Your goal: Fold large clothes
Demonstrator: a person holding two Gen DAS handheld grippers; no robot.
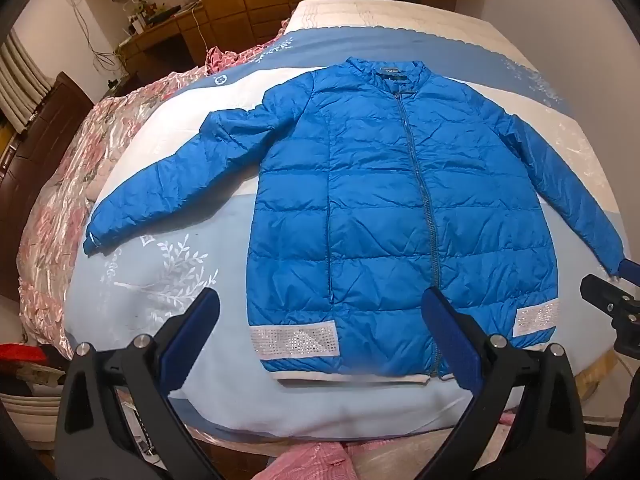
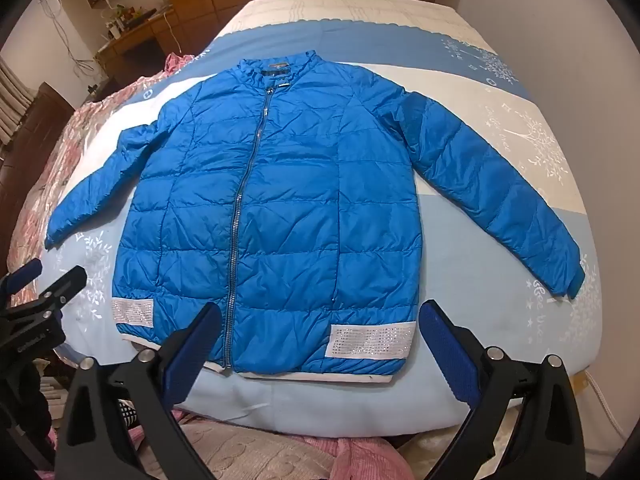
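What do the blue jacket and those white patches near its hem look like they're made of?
Blue jacket: seemingly a thin, slightly shiny synthetic shell such as nylon, with puffy quilted panels and fine crinkles suggesting down or similar fill. White patches: apparently fabric strips set with small glinting studs or rhinestones in rows; exact material unclear. Zipper: looks metallic, silvery teeth.

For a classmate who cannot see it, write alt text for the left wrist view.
A blue puffer jacket lies flat and zipped on a bed, sleeves spread, collar away from the camera. The open left gripper hovers over its hem, holding nothing; the right gripper shows at the right edge.
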